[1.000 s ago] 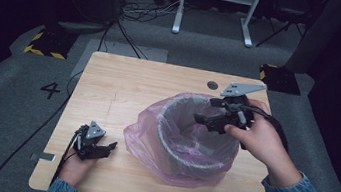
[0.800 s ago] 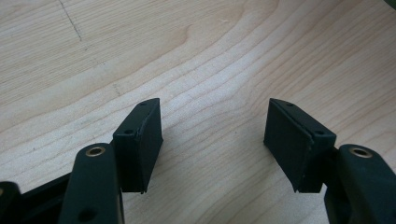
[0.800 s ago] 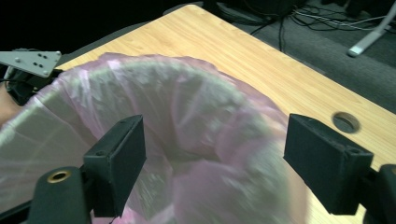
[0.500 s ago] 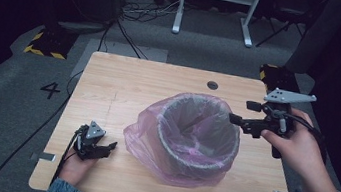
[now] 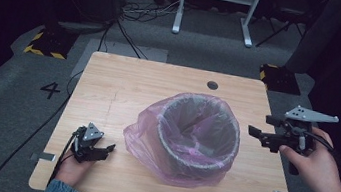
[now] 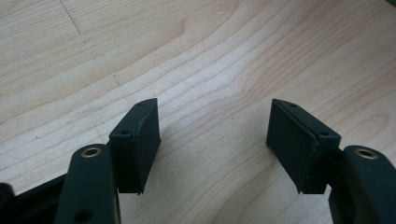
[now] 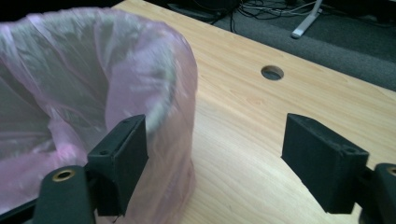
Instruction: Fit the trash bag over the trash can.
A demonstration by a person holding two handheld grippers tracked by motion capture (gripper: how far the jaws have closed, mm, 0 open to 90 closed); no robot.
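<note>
Since the earlier frames, the right gripper (image 5: 260, 135) has drawn back from over the bin (image 5: 199, 131) to the table's (image 5: 124, 84) right edge, jaws apart and empty, while the left gripper (image 5: 103, 149) rests at the near left corner, jaws likewise apart on bare wood. Bin sits mid-table with its pink liner (image 5: 151, 146) folded over the rim and slack at the base. Risk: a careless re-approach could snag the loose film and drag the liner off, or tip the light bin.
</note>
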